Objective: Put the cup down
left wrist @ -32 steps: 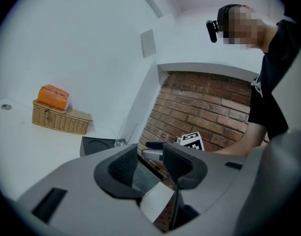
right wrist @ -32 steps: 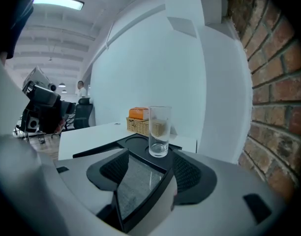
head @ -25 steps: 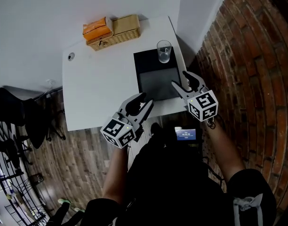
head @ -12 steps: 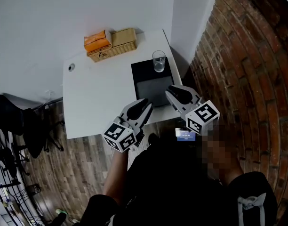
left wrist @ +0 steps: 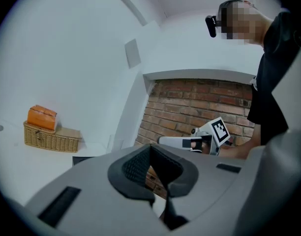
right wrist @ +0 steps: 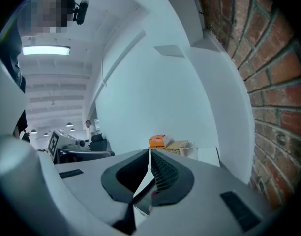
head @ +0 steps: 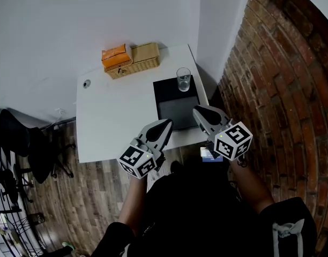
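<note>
Light's soft & even, coming from overhead: a long ceiling lamp (right wrist: 45, 50) glows in the right gripper view, w/ small round lamps further back. The table (head: 116, 122) and white wall (head: 73, 25) read bright, no glare. The brick wall (head: 282, 63) is darker; the floor (head: 57, 197) at lower left is dimmest. Head view is sharp mid-frame, lines bow toward the edges. Both gripper views are round fisheye w/ black corners. Up close the left gripper (left wrist: 150, 156) and right gripper (right wrist: 149, 156) look soft, out of focus; things behind are approx. clear.
</note>
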`<state>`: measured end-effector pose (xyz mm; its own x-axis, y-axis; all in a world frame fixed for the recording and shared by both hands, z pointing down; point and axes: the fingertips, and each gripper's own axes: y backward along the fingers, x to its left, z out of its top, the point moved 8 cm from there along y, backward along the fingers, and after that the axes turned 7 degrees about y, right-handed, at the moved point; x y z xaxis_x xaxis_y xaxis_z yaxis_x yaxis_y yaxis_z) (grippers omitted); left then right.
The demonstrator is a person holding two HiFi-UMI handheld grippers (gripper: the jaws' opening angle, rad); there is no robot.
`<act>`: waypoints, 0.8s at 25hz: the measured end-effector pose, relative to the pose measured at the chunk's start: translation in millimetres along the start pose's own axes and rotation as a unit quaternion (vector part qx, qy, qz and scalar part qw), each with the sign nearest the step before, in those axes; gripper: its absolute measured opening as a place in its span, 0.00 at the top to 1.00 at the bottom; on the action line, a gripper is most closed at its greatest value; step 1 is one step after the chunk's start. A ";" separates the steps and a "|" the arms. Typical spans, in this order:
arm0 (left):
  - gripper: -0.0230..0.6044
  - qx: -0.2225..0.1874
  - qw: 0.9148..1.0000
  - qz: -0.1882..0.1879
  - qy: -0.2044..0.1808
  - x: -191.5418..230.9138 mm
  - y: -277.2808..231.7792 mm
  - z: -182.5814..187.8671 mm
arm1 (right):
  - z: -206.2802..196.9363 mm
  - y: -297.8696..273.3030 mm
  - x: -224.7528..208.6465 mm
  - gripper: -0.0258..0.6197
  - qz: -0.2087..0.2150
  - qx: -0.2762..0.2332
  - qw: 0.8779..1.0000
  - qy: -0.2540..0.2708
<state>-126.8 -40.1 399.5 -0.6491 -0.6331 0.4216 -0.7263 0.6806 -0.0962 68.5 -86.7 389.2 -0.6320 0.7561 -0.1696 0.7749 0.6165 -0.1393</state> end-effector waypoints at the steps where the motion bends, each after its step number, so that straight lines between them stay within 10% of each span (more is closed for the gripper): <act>1: 0.95 -0.001 1.000 -0.001 0.000 0.5 -0.3 0.9 | -1.5 -0.6 -2.1 0.91 -0.004 0.000 1.000 -0.009; 20: 0.95 -0.004 1.000 -0.009 0.013 12.9 -5.8 2.6 | -7.5 -21.2 -19.0 0.94 -0.008 0.006 0.999 -0.045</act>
<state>-131.5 -53.2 403.2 -0.6302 -0.6352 0.4466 -0.7355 0.6727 -0.0811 64.1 -112.4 402.7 -0.6419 0.7236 -0.2537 0.7653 0.6251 -0.1537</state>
